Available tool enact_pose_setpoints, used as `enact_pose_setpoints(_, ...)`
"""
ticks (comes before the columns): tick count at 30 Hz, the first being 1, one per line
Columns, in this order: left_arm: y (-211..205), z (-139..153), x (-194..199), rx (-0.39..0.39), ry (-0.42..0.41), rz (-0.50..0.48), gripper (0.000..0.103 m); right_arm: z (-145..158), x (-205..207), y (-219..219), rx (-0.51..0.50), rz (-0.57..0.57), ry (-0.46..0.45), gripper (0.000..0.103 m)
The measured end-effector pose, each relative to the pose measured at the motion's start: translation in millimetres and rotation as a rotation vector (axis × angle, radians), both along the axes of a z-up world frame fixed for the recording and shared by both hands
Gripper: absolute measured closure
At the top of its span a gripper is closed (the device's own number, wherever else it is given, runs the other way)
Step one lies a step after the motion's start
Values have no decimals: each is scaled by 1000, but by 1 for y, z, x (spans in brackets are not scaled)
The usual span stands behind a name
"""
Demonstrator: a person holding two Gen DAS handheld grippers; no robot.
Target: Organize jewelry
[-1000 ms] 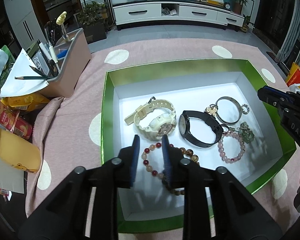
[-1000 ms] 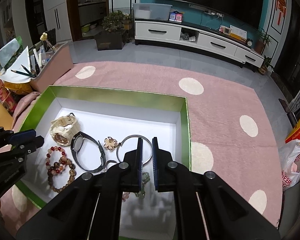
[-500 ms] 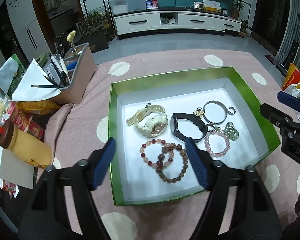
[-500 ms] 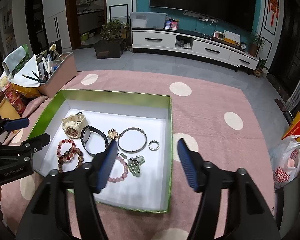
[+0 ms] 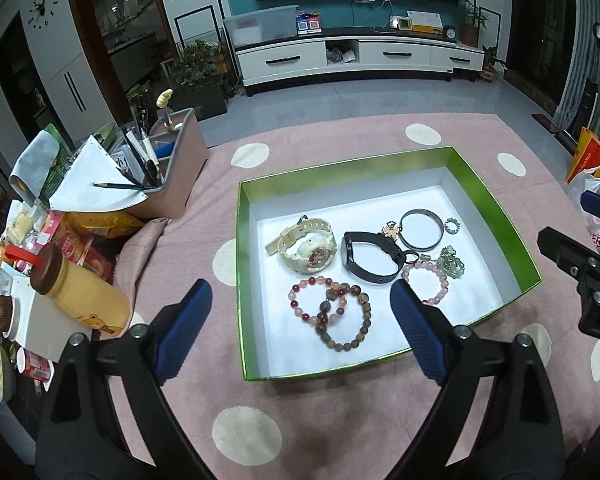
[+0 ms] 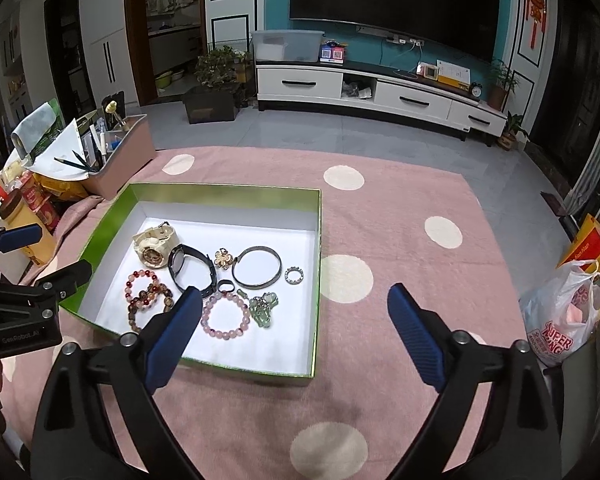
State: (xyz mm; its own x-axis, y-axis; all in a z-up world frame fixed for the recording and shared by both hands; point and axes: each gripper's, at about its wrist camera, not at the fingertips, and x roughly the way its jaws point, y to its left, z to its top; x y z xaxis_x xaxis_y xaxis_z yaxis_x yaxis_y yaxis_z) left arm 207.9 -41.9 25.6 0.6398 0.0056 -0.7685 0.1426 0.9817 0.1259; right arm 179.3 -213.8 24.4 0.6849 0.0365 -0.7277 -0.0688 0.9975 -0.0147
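Note:
A green box (image 5: 242, 280) (image 6: 318, 240) with a white floor lies on the pink dotted cloth. Inside it lie a cream watch (image 5: 308, 246) (image 6: 152, 244), a black watch (image 5: 370, 256) (image 6: 192, 268), tangled red and brown bead bracelets (image 5: 328, 312) (image 6: 146, 296), a pink bracelet (image 5: 445, 285) (image 6: 225, 334), a silver bangle (image 5: 421, 247) (image 6: 256, 286), a green jade charm (image 5: 452, 266) (image 6: 264, 308) and a small ring (image 5: 452, 226) (image 6: 294, 275). My left gripper (image 5: 298, 294) hangs above the box's near left side. My right gripper (image 6: 294, 294) hangs above its near right corner. The jaws of both are opening, with nothing between them.
A pink desk organizer (image 5: 172, 176) with pens stands to the left of the box. Snack packets and a yellow bottle (image 5: 80, 296) crowd the left edge. A white plastic bag (image 6: 560, 320) sits off the cloth at the right. Bare dotted cloth (image 6: 380, 220) spreads right of the box.
Both grippers went from nearly shut to wide open. Both rose and drew back from the box, so it looks smaller. The bead bracelets and pink bracelet now lie free on the floor.

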Motion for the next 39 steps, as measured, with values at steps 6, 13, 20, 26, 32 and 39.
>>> enact_pose_setpoints(6, 2, 12, -5, -13, -14, 8, 5, 11, -6, 1, 6, -19, 17, 1)
enact_pose_setpoints(13, 11, 14, -2, -44, 16, 49, 2, 3, -7, 5, 33, -78, 55, 1)
enact_pose_setpoints(20, 21, 11, -1, -33, 45, 106, 2, -7, -2, 11, 47, -61, 95, 1)
enact_pose_setpoints(26, 17, 9, 1, -1, 65, 130, 2, -9, 1, 6, 45, -68, 96, 1)
enact_pose_setpoints(32, 10, 7, 5, -17, 91, 126, 2, -17, 10, -4, 56, -91, 120, 1)
enact_pose_setpoints(39, 6, 2, 8, -26, 111, 134, 2, -29, 17, -8, 40, -92, 149, 1)
